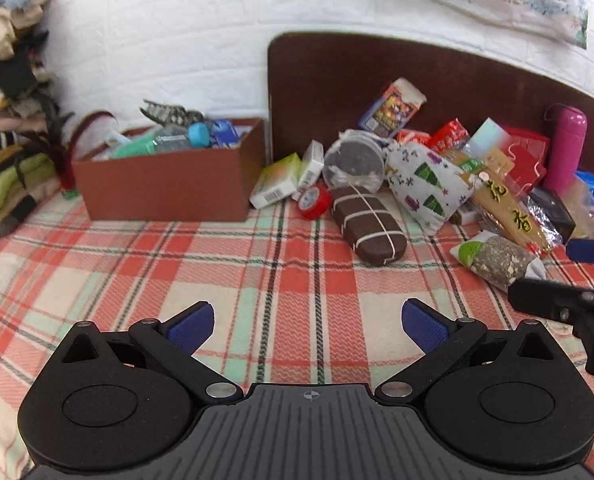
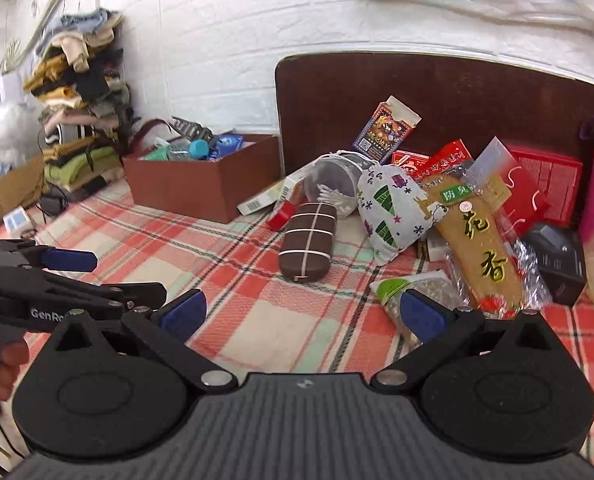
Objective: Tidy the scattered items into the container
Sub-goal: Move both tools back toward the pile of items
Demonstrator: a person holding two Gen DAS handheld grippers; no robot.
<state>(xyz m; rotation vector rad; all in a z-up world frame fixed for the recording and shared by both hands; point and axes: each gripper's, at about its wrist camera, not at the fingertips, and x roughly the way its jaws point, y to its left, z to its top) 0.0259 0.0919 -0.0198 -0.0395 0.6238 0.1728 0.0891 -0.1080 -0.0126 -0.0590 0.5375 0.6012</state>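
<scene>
A brown cardboard box (image 1: pixel 165 184) (image 2: pixel 209 188) holding several items stands on the plaid bed by the wall. Scattered items lie to its right by the headboard: a brown case with white bands (image 1: pixel 367 226) (image 2: pixel 309 246), a patterned cloth pouch (image 1: pixel 429 180) (image 2: pixel 393 204), a round clear tub (image 1: pixel 353 158), a red tape roll (image 1: pixel 315 200), a green-topped seed packet (image 1: pixel 497 258) (image 2: pixel 413 284), a yellow packet (image 2: pixel 477 240). My left gripper (image 1: pixel 307 322) is open and empty above the blanket. My right gripper (image 2: pixel 303 314) is open and empty, its right fingertip just before the seed packet.
A pile of folded clothes (image 1: pixel 9 120) (image 2: pixel 81 100) stands left of the box. A pink bottle (image 1: pixel 565 148), red boxes (image 2: pixel 545 184) and a black box (image 2: pixel 557 260) lie at the right. The dark headboard (image 1: pixel 377 80) backs the pile. Each gripper shows in the other's view.
</scene>
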